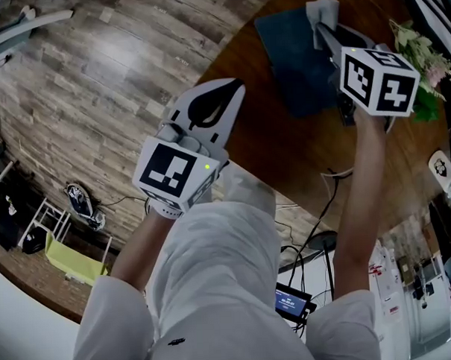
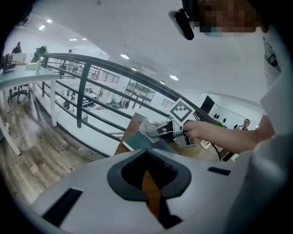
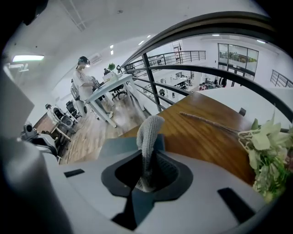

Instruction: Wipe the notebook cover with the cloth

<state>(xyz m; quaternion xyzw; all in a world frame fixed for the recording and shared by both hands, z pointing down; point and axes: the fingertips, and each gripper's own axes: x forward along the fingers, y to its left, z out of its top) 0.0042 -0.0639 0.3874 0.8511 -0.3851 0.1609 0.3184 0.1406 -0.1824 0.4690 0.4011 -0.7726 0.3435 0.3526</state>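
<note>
Your right tool [image 3: 147,154] is clamped on the grey knitted cloth [image 3: 149,132]. In the right gripper view the cloth stands up out of the closed jaws as a folded, upright tongue, with its lower part pinched between them. In the head view that tool reaches out over the far right part of the dark blue notebook [image 1: 293,57], and the cloth sits bunched at the tool's tip, above the notebook's far edge. You cannot tell from any view whether the cloth is actually touching the cover.

The notebook lies flat and closed on the round wooden desk [image 1: 284,154], towards its far side. Its near corner points back at you.

Your left tool [image 1: 230,90] has its jaws together with nothing between them. The left gripper view shows only a thin strip of desk wood through the gap behind the tips. In the head view it hangs at the desk's left edge, partly over the plank floor [image 1: 94,69]. It is well apart from the notebook and touches nothing.

A bunch of pale flowers with green leaves [image 1: 420,59] lies on the desk just right of your right tool. A thin cable [image 1: 331,180] runs across the desk's near edge, below your right forearm.
</note>
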